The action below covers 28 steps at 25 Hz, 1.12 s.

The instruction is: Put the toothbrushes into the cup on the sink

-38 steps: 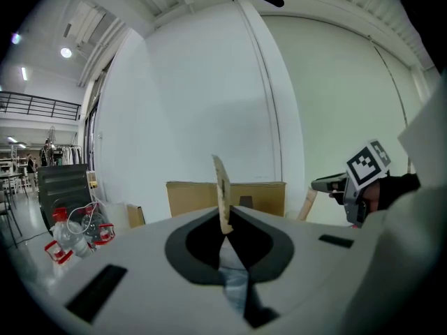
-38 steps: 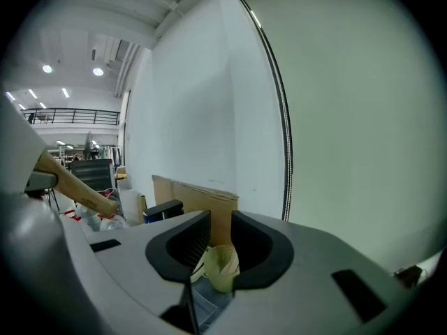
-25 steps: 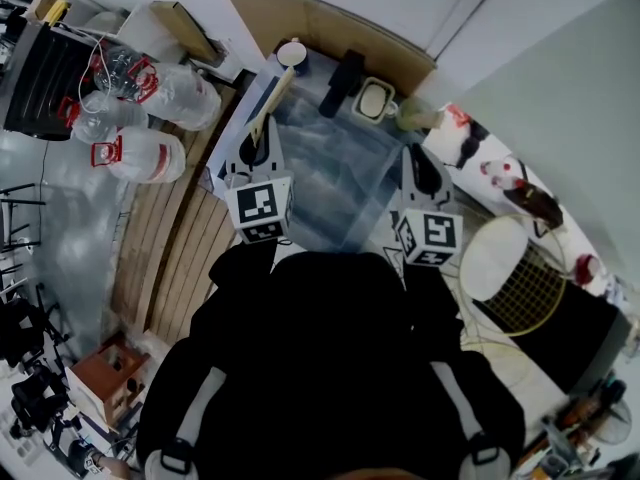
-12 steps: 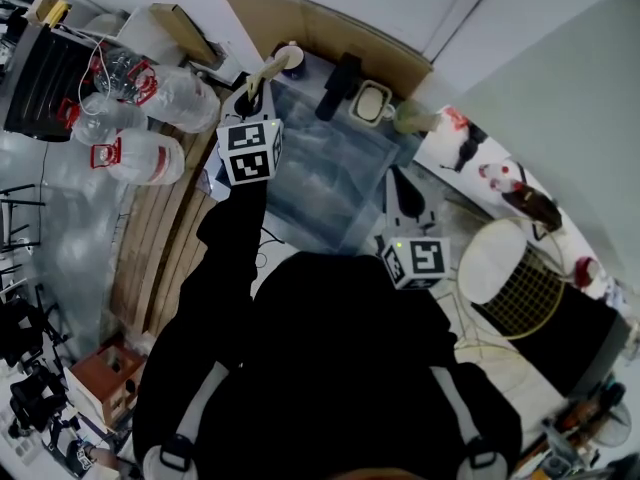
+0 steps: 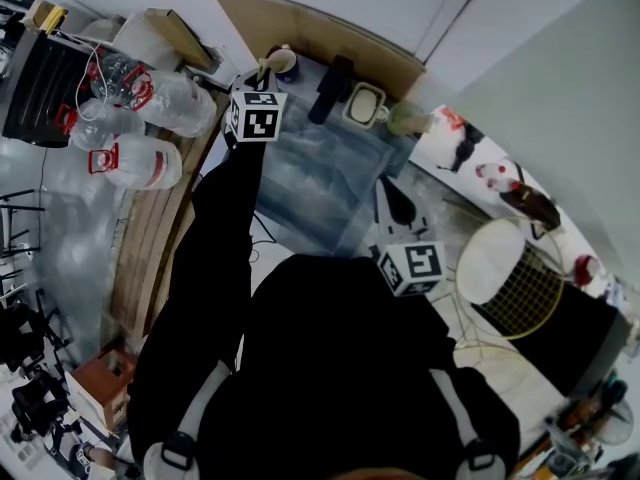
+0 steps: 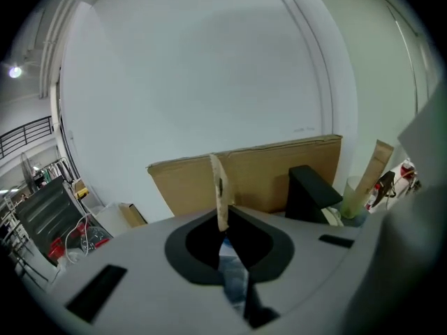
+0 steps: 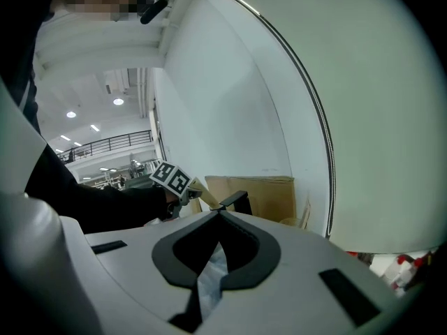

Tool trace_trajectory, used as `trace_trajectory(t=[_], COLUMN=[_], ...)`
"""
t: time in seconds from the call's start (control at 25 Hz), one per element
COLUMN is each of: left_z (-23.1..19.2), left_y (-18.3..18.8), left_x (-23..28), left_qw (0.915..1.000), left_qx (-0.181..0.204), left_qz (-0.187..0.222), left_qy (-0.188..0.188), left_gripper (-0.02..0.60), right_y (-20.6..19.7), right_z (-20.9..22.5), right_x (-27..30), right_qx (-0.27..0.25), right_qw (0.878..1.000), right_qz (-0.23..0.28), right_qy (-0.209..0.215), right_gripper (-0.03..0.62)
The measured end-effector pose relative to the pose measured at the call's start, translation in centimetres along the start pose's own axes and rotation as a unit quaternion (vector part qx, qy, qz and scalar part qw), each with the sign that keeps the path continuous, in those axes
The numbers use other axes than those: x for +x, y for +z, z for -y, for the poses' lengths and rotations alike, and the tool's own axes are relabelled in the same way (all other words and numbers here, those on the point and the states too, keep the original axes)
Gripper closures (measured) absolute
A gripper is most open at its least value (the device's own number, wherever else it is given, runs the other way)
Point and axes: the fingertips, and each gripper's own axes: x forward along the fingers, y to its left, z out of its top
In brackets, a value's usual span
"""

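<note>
Since half a second ago the left hand-held gripper (image 5: 256,84) has reached farther out, from over the sink's near-left corner to its far-left corner, while the right hand-held gripper (image 5: 393,206) has barely shifted.

Nearest the person, the right hand-held gripper hangs over the right edge of the steel sink (image 5: 318,173). Its grey plastic jaws are pressed together with nothing between them, as the right gripper view (image 7: 219,215) shows. Its marker cube (image 5: 412,266) carries black-and-white square patterns, not lettering.

Across the basin, the left hand-held gripper (image 6: 225,218) is clamped on a pale, flat-handled toothbrush (image 6: 221,187) that sticks up out of the closed jaws. In the head view the toothbrush (image 5: 263,69) ends right at the near rim of the round, light-rimmed cup (image 5: 284,61) on the sink's far-left corner; whether its end is inside cannot be told.

Right of the cup stands a black, angular faucet (image 5: 333,86). Behind everything a plain brown cardboard sheet (image 6: 269,169) leans against the white wall.
</note>
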Motion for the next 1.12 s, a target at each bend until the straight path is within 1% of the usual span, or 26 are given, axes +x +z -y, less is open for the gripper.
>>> trace_trajectory(t=[0.12,0.28,0.4,0.44,0.52,0.56,0.72,0.92,1.12], left_z=[-0.4,-0.7,-1.0,-1.0,-0.8,-0.7,-0.3,-0.1,1.0], left_y=[-0.2,-0.7,-1.0,-0.8,-0.3,-0.1,1.0,2.5,3.2], left_x=[1.1,2.2,2.3,2.2,1.6,1.1,-1.5,-5.6,-9.9], left_qw=[0.9999,0.9992,0.9985,0.9985,0.9986,0.9986,0.9986,0.9965,0.9917], left_qx=[-0.004,-0.026,-0.042,-0.046,-0.051,-0.051,-0.047,-0.051,-0.070], left_qz=[-0.012,-0.029,-0.034,-0.029,-0.014,-0.007,0.022,0.066,0.107], left_qy=[0.001,-0.006,-0.001,0.001,-0.003,-0.006,-0.009,-0.005,-0.017], left_gripper=[0.577,0.577,0.576,0.568,0.528,0.525,0.525,0.526,0.529], right_y=[0.0,-0.5,-0.6,-0.6,-0.7,-0.7,-0.6,0.2,0.7], right_z=[-0.3,-0.4,-0.5,-0.4,-0.3,-0.3,-0.4,-1.4,-1.5], right_x=[0.0,0.1,0.1,0.1,0.1,0.0,-0.3,-1.0,-2.3], right_qx=[-0.004,-0.001,-0.006,-0.008,-0.009,-0.009,-0.007,-0.023,-0.029], right_qw=[1.000,1.000,1.000,1.000,1.000,1.000,1.000,1.000,0.999], right_qz=[-0.003,-0.014,-0.017,-0.017,-0.017,-0.017,-0.010,0.006,0.017], right_qy=[0.007,0.002,0.004,0.004,0.003,0.002,0.001,0.006,-0.014], right_gripper=[0.591,0.591,0.591,0.591,0.591,0.591,0.591,0.591,0.591])
